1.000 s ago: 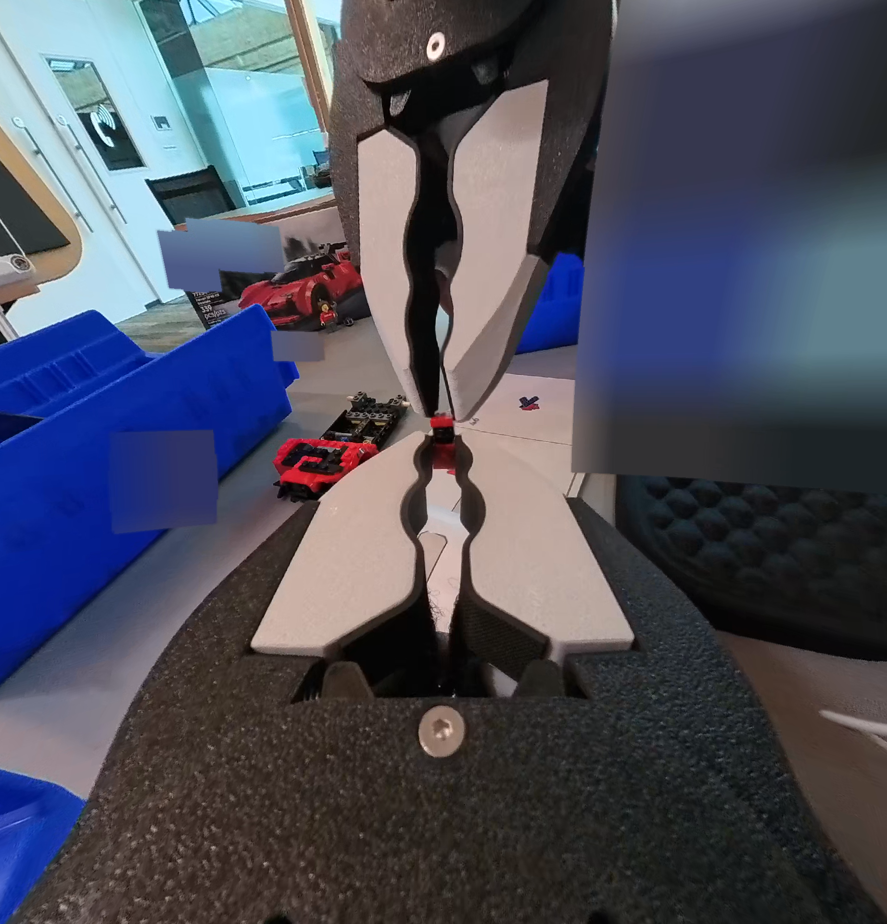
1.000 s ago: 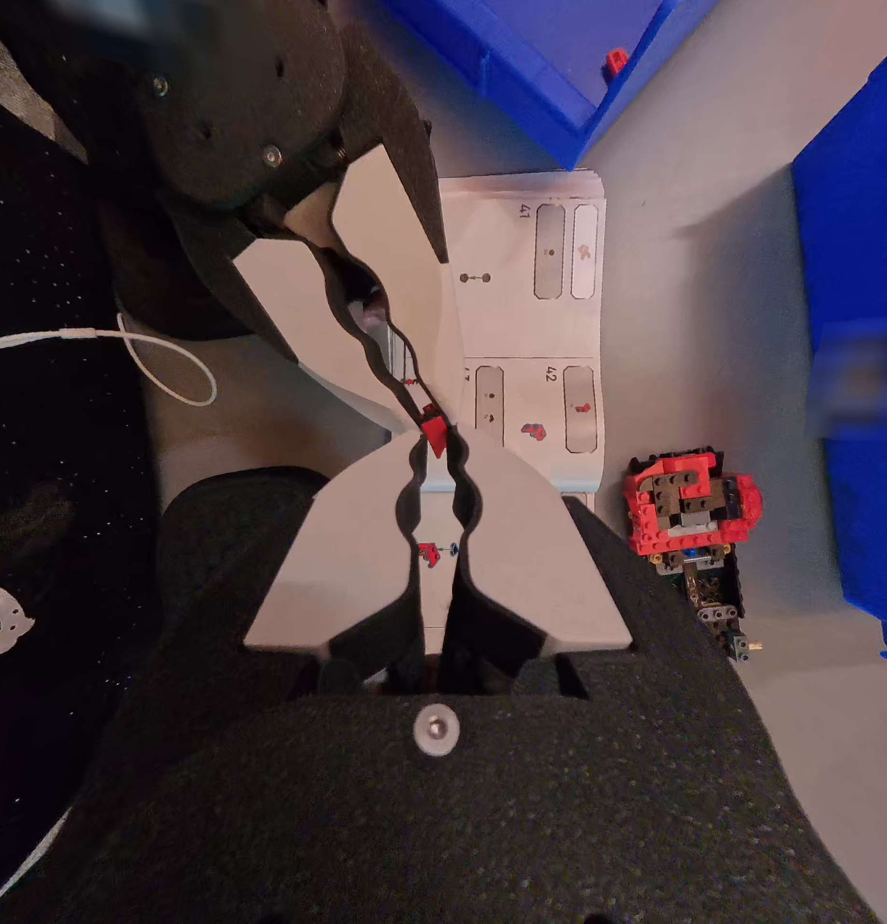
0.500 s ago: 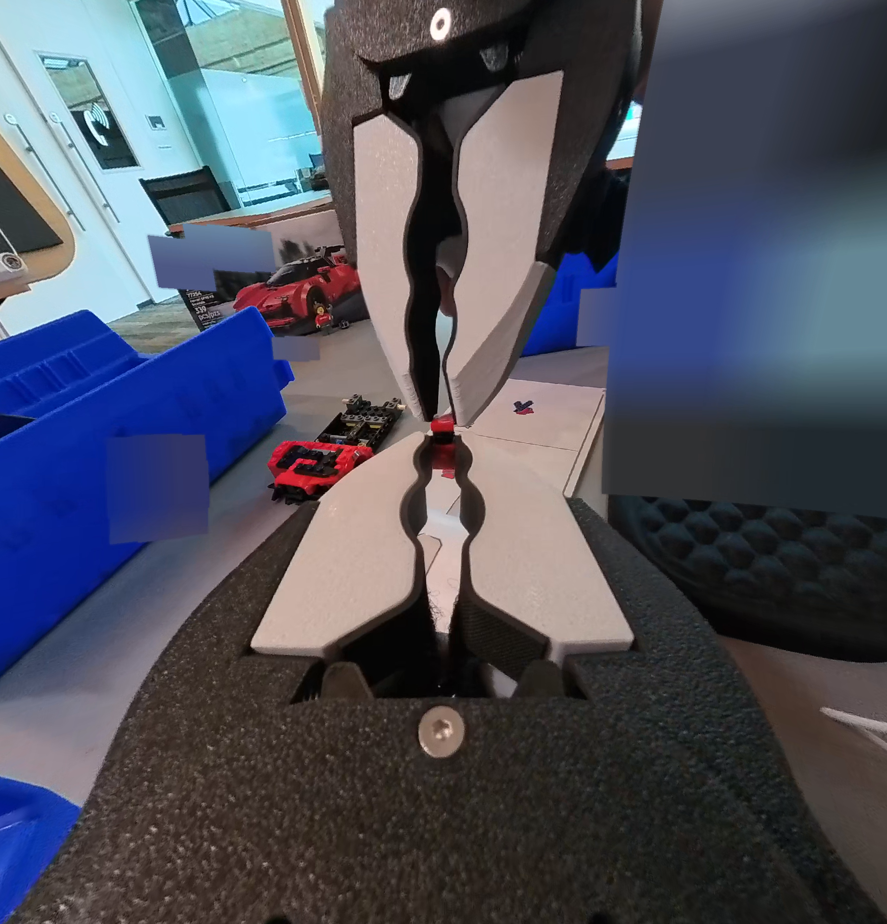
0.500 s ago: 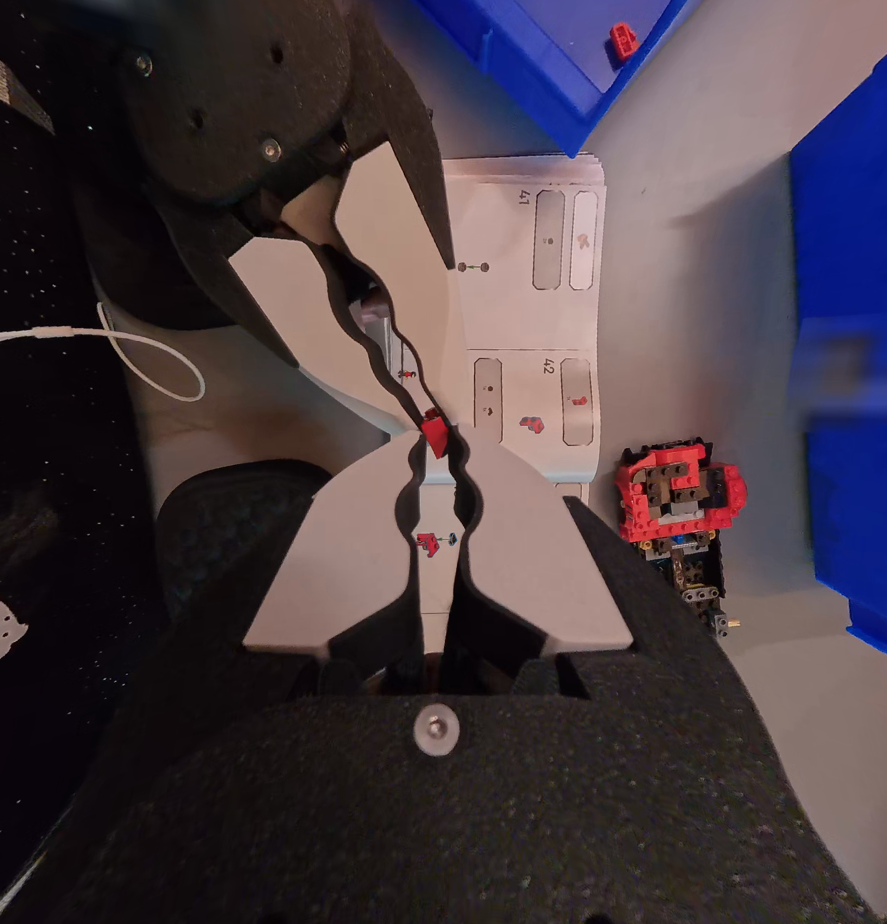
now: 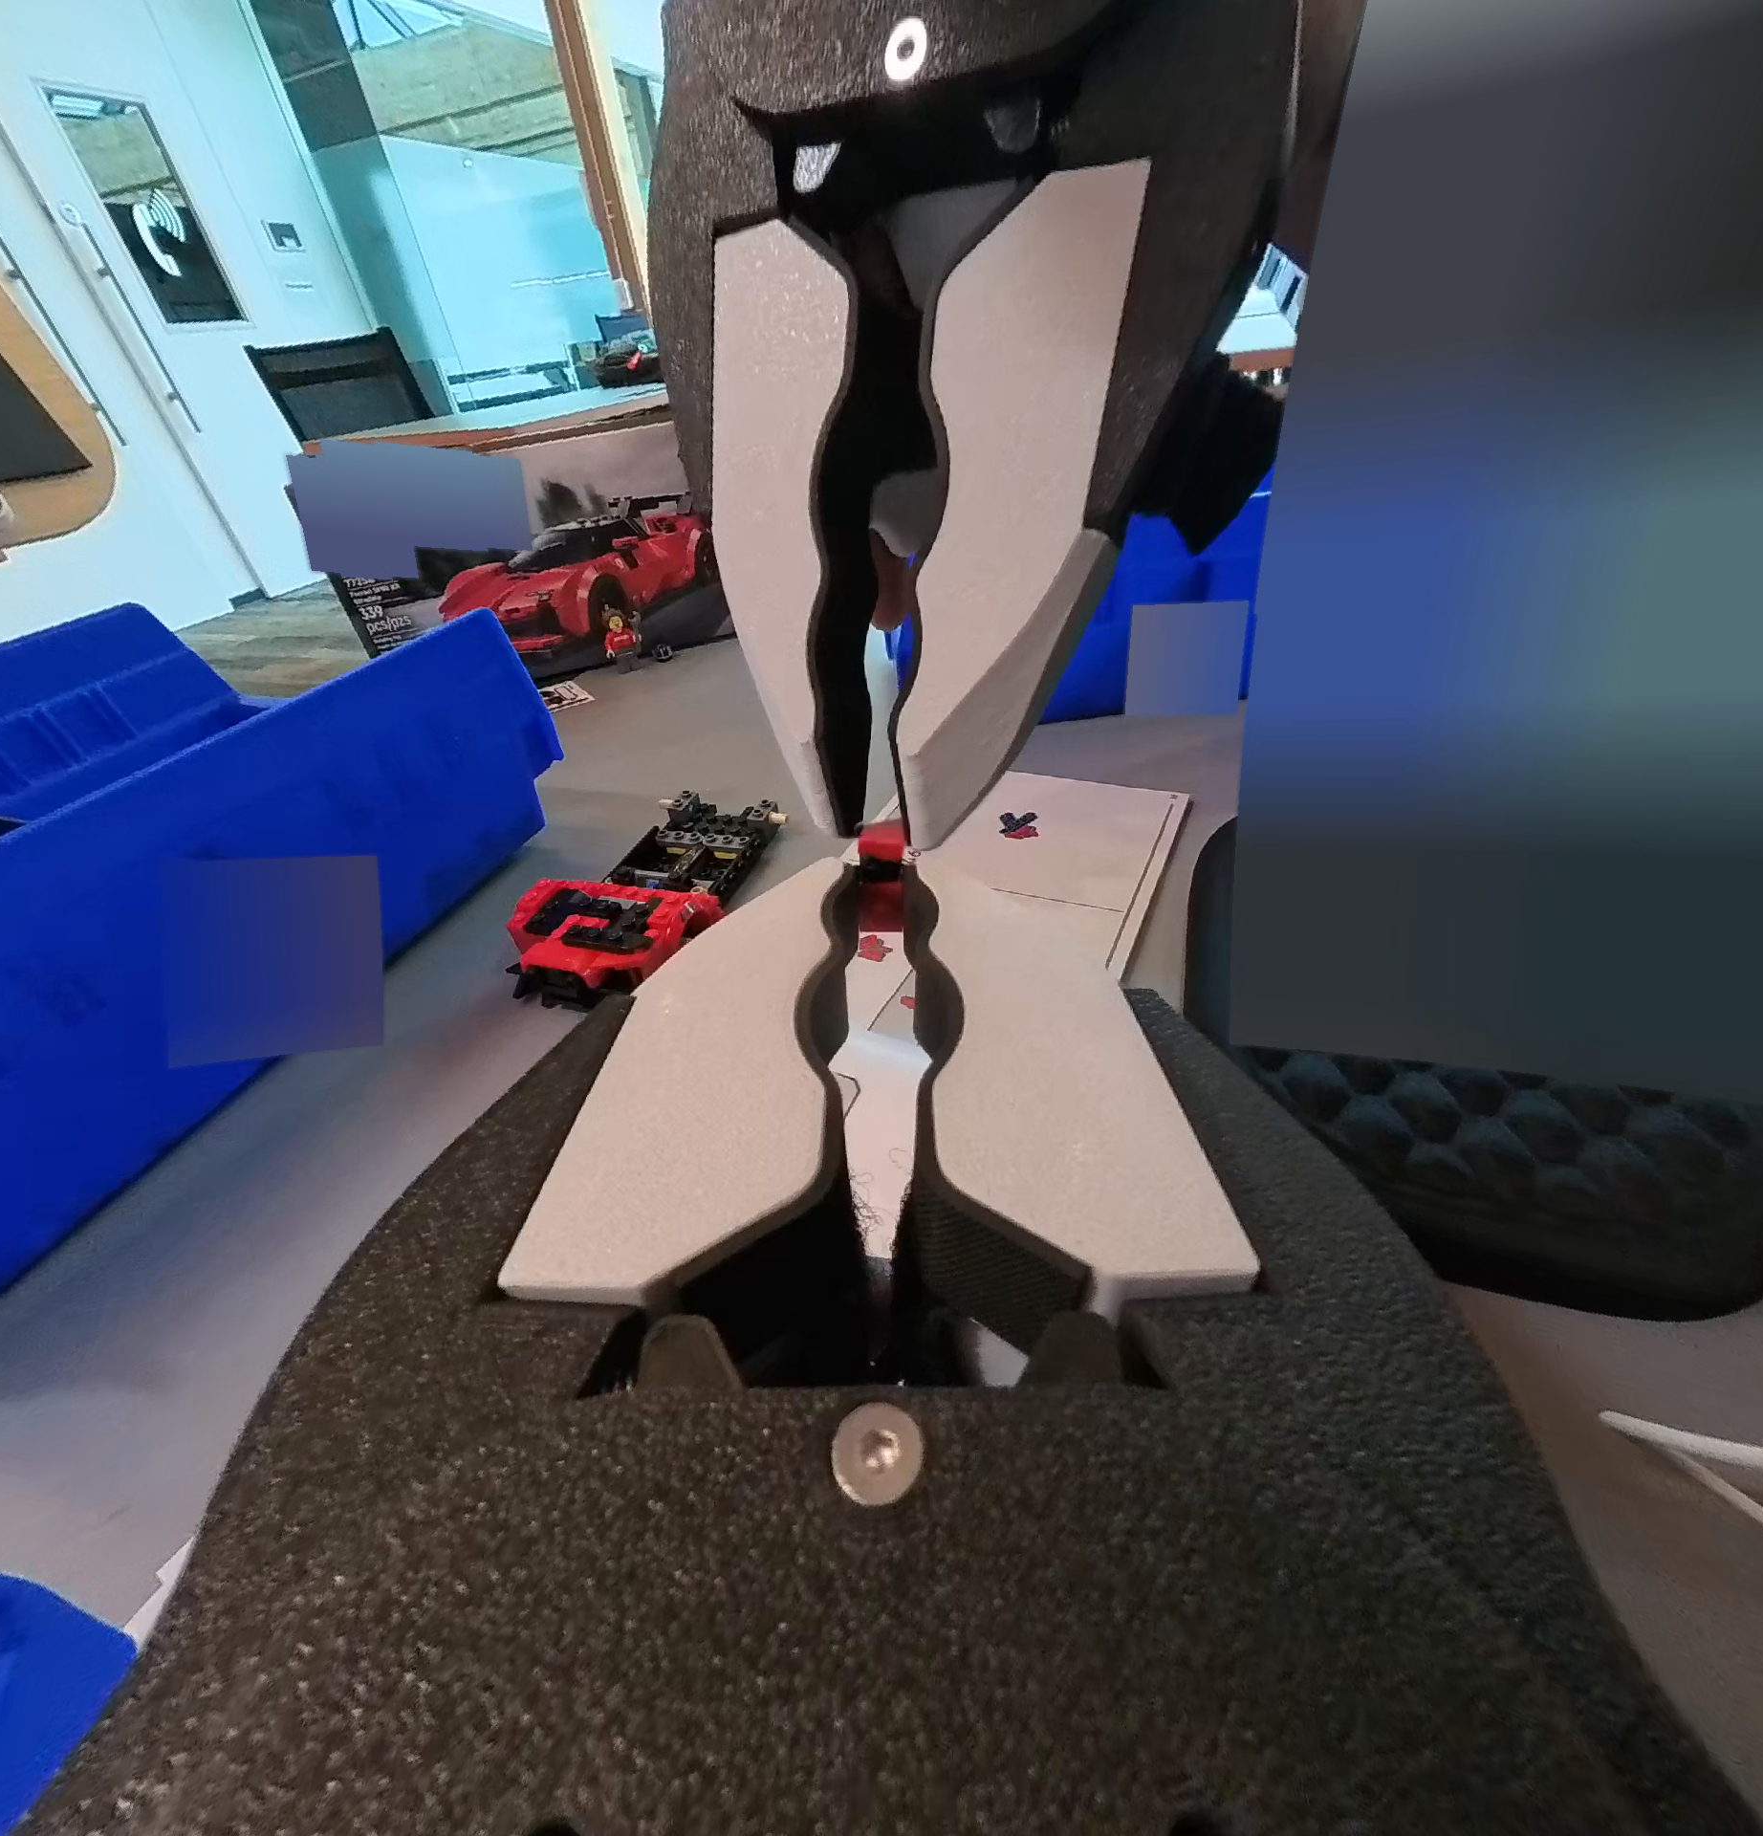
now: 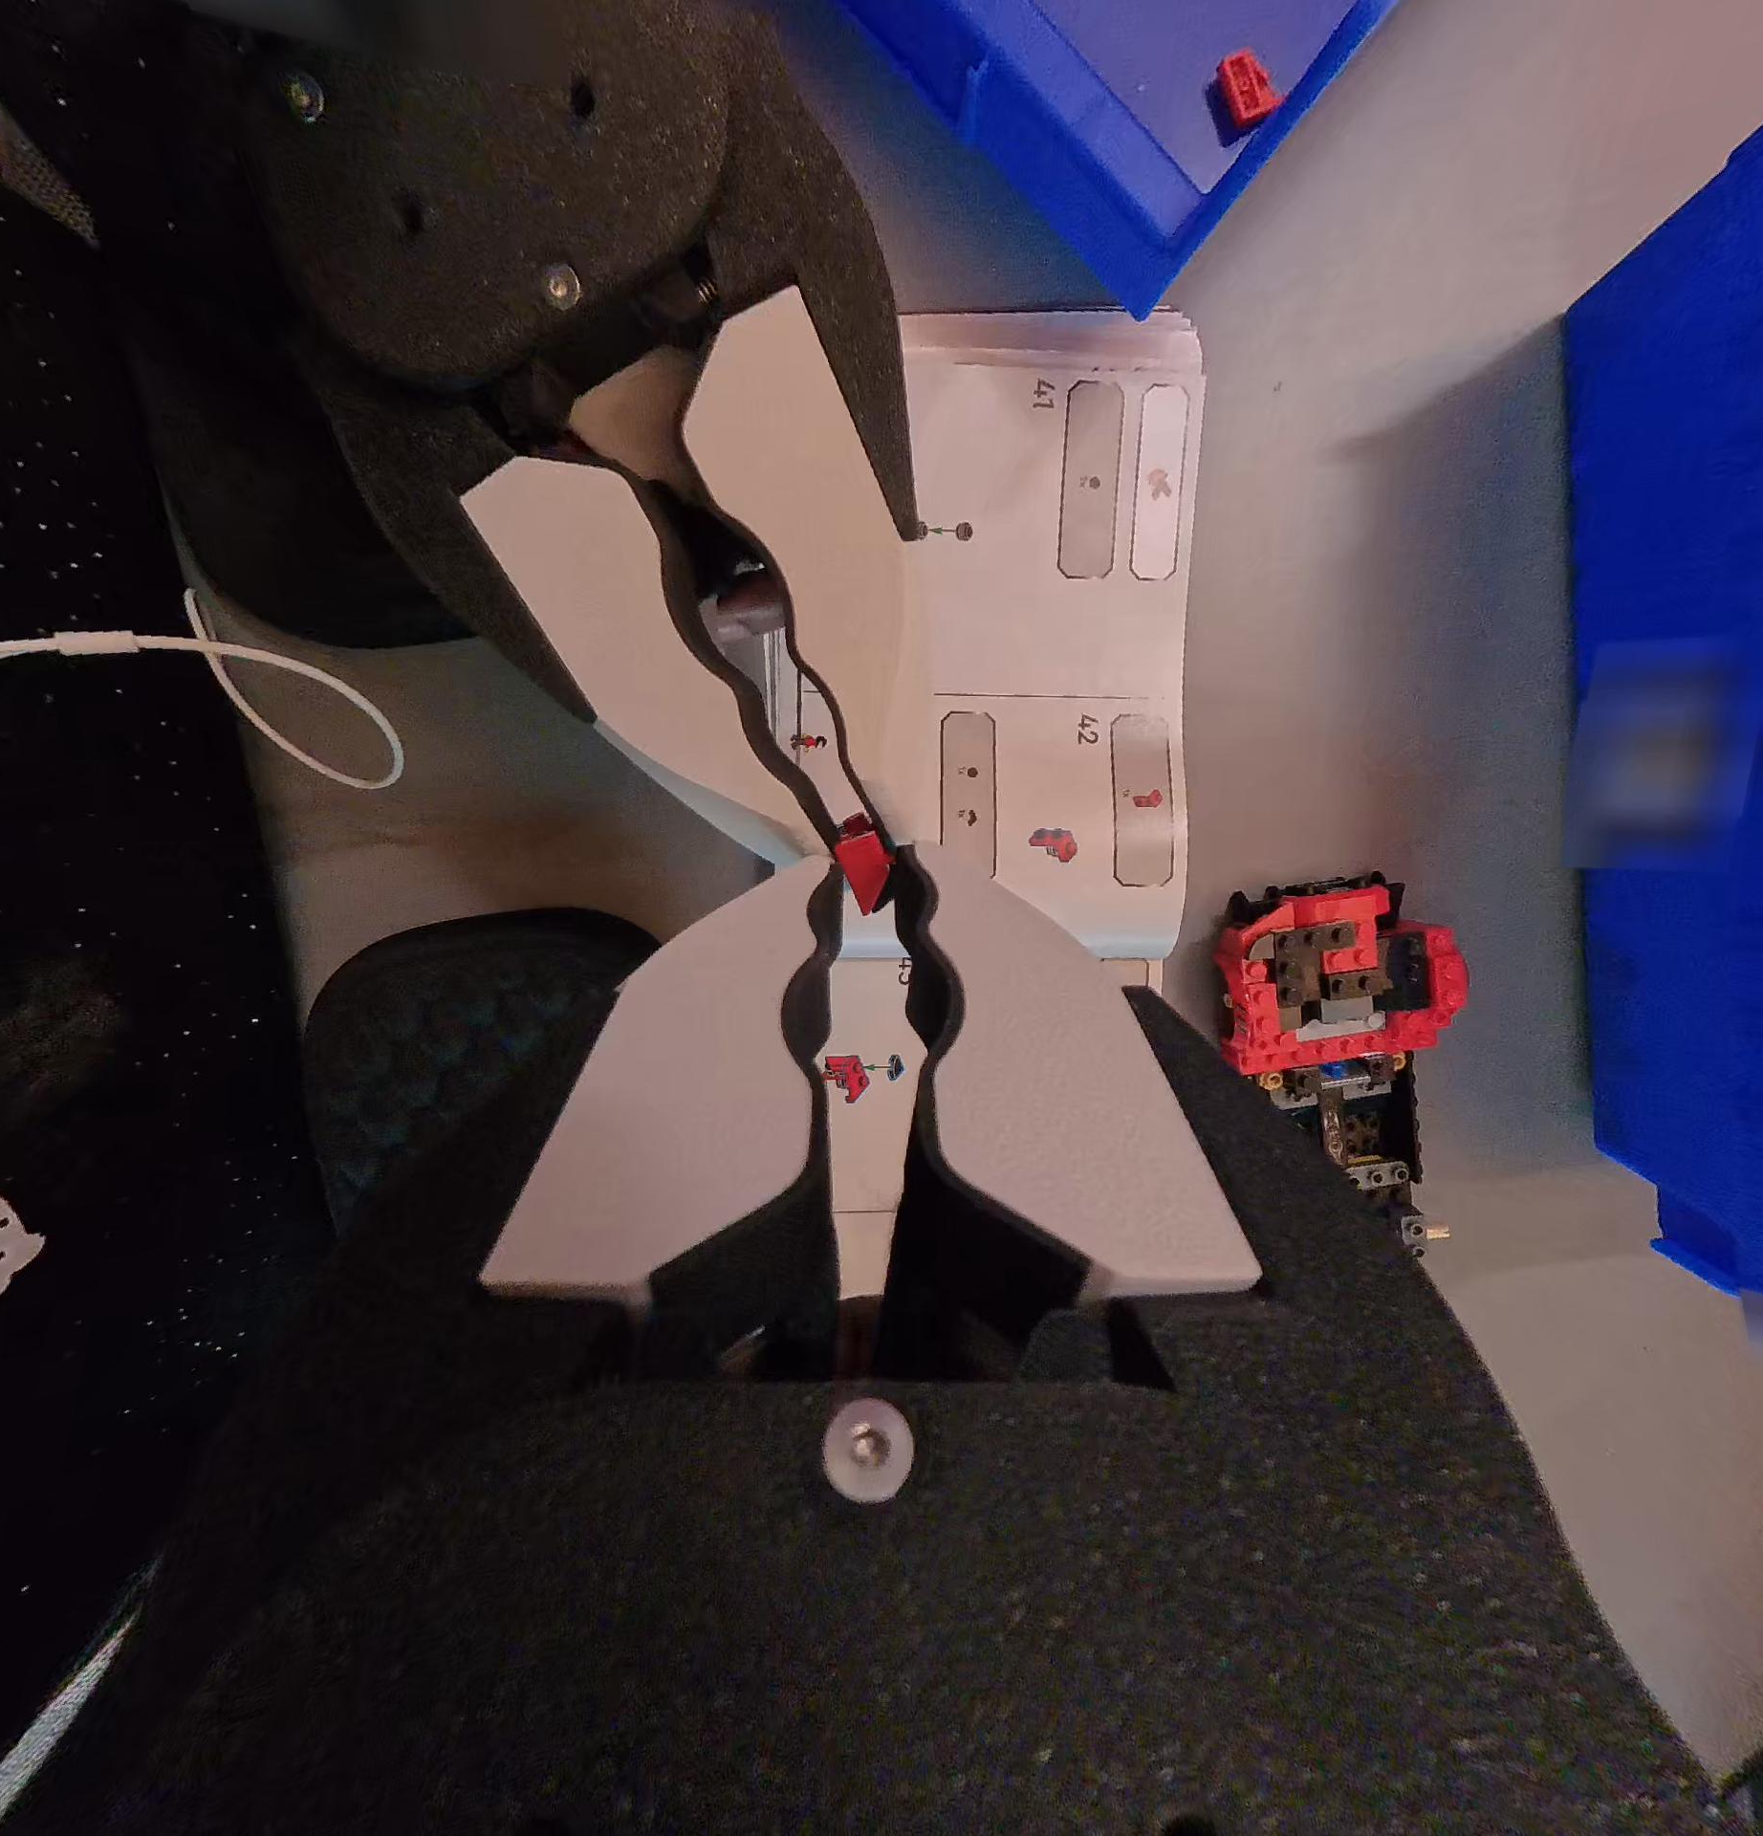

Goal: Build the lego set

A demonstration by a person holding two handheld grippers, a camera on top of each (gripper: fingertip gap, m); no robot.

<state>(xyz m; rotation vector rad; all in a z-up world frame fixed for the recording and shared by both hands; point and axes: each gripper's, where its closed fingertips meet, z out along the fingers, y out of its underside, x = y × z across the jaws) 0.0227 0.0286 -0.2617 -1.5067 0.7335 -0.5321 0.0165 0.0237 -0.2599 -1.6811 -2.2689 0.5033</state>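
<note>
My left gripper [image 5: 880,879] and right gripper [image 5: 876,830] meet tip to tip above the instruction booklet [image 5: 1056,854]. Each is shut on a small red lego piece [image 5: 880,844], and the two pieces touch. In the right wrist view my right gripper [image 6: 868,874] pinches a red sloped piece [image 6: 863,866], and the left gripper [image 6: 851,830] comes in from the upper left onto it. The partly built red and black car [image 5: 609,924] lies on the grey table left of the booklet. It also shows in the right wrist view [image 6: 1334,994].
Blue bins [image 5: 262,795] stand to the left, and more blue bins [image 6: 1086,119] [image 6: 1692,695] ring the booklet [image 6: 1046,616]; one holds a loose red brick [image 6: 1245,89]. The set's box [image 5: 599,586] stands at the back. A white cable [image 6: 291,695] and a dark padded cushion [image 5: 1553,1192] lie nearby. My two grippers' fingertips are within a few centimetres of each other.
Both grippers stay shut and tip to tip on the red pieces. The pair has shifted slightly over the booklet, so the car and bins slid a little in both views.
</note>
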